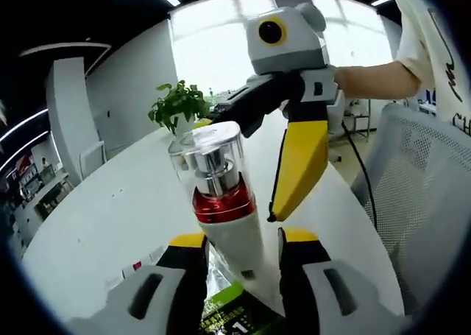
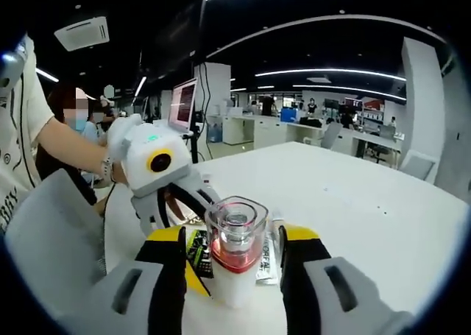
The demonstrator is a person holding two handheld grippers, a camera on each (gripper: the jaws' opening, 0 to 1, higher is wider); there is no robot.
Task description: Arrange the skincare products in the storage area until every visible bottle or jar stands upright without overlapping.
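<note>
A skincare bottle (image 1: pixel 221 195) with a white body, a red band and a clear cap over a silver pump sits between the two yellow-tipped fingers (image 1: pixel 193 265) of the left gripper (image 1: pixel 243 258), leaning toward the left of that view; whether the fingers press on it cannot be told. In the right gripper view the same bottle (image 2: pixel 235 250) stands between the fingers (image 2: pixel 174 250) of the right gripper (image 2: pixel 234 265), its clear cap facing the camera; there too the fingers flank it with narrow gaps, and contact cannot be told. Beneath the bottle, just past the fingertips, lie flat sachets (image 2: pixel 266 258) with green and black print, resting on the white table (image 2: pixel 353 195). Beyond the bottle in the left gripper view, the right gripper (image 1: pixel 294 129) hangs with its yellow finger pointing down, held by a person's hand. Farther off on the table stands a green potted plant (image 1: pixel 178 107).
</note>
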